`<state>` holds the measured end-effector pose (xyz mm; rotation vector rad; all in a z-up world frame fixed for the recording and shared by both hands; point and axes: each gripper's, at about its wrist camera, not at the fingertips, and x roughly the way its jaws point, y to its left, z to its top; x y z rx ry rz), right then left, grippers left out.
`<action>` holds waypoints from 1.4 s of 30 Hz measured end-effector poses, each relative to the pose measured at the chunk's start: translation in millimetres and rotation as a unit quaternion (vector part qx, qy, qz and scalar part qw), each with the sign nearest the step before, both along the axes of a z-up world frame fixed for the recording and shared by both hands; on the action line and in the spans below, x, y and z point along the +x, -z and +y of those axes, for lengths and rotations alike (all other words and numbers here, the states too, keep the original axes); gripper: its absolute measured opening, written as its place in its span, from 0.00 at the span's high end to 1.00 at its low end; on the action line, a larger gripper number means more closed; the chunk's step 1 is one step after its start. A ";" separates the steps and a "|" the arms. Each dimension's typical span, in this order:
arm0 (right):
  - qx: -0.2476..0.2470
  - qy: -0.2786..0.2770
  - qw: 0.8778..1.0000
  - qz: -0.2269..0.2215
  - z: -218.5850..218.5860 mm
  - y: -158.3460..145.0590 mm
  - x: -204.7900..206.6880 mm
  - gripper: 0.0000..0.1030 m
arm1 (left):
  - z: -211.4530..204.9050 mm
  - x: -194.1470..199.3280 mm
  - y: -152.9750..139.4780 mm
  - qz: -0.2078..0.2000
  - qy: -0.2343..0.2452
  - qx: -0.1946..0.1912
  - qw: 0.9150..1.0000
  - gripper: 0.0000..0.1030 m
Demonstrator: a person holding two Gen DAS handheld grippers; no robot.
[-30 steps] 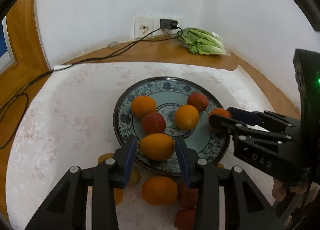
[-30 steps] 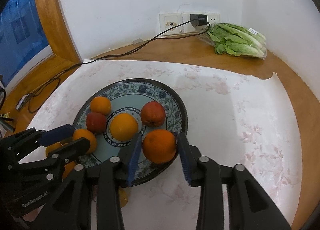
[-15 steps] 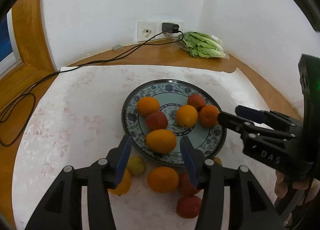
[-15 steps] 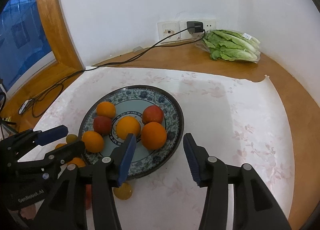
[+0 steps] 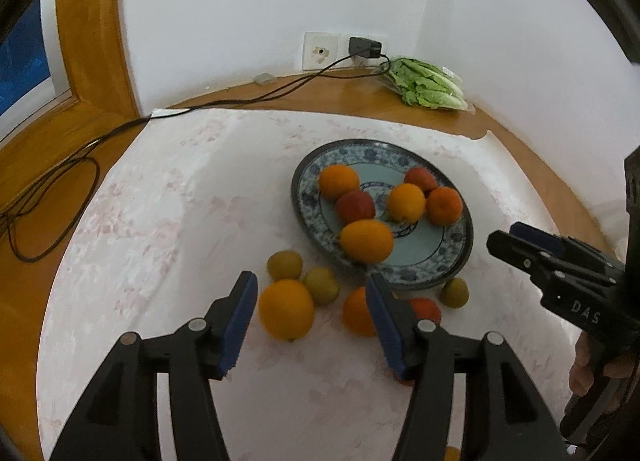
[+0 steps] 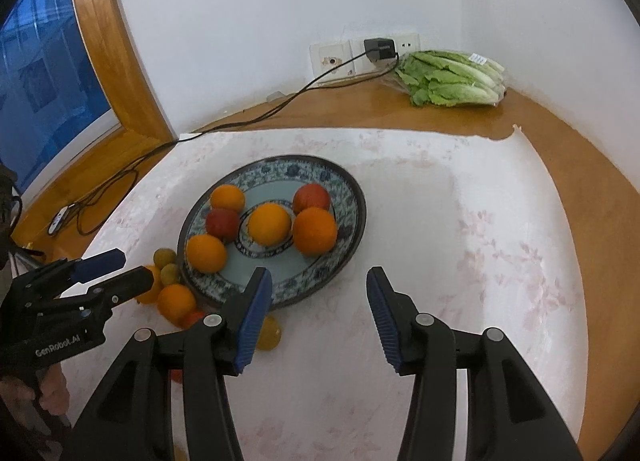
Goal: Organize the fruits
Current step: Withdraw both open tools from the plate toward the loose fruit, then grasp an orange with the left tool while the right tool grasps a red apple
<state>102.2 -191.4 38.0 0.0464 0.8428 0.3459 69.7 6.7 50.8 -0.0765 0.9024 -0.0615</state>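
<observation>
A blue patterned plate [image 5: 452,261] [image 6: 352,229] on the white cloth holds several oranges and red fruits. Loose fruit lies on the cloth in front of the plate: an orange [image 5: 286,309], small green-yellow fruits [image 5: 285,265], another orange [image 5: 358,311] and a red fruit [image 5: 426,309]. My left gripper [image 5: 312,321] is open and empty, raised above the loose fruit. My right gripper [image 6: 316,313] is open and empty, in front of the plate's near rim. A small yellow fruit [image 6: 268,335] lies by its left finger.
A bag of lettuce [image 6: 452,79] lies at the back by the wall sockets [image 6: 332,59]. A black cable [image 5: 200,109] runs from the charger along the wooden table to the left. The cloth's torn edge [image 6: 516,131] is at the back right.
Both grippers have let go of their oranges onto the plate, opened wide and pulled back from it. The left gripper has moved back and left over the loose fruit.
</observation>
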 end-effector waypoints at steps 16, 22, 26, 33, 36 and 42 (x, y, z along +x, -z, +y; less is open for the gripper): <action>0.018 -0.019 1.000 0.010 8.2 4.4 -26.9 0.51 | 13.0 -7.8 22.4 0.029 -0.010 0.001 1.000 0.42; 0.021 -0.025 0.999 0.016 11.5 8.2 -29.3 0.51 | 18.9 -1.4 28.6 0.032 -0.022 -0.003 0.999 0.42; 0.024 -0.025 0.999 0.019 13.2 9.9 -29.6 0.51 | 20.7 1.8 32.7 0.034 -0.021 -0.008 0.999 0.42; 0.026 -0.029 0.999 0.023 18.0 11.5 -30.4 0.51 | 21.4 2.8 35.1 0.026 -0.014 -0.014 0.999 0.66; 0.026 -0.032 0.999 0.023 20.9 11.2 -32.7 0.51 | 23.8 0.7 35.0 0.026 -0.015 -0.019 0.999 0.66; 0.026 -0.046 0.998 0.023 30.7 9.8 -41.8 0.51 | 30.8 -5.1 32.4 0.027 -0.023 -0.027 0.999 0.66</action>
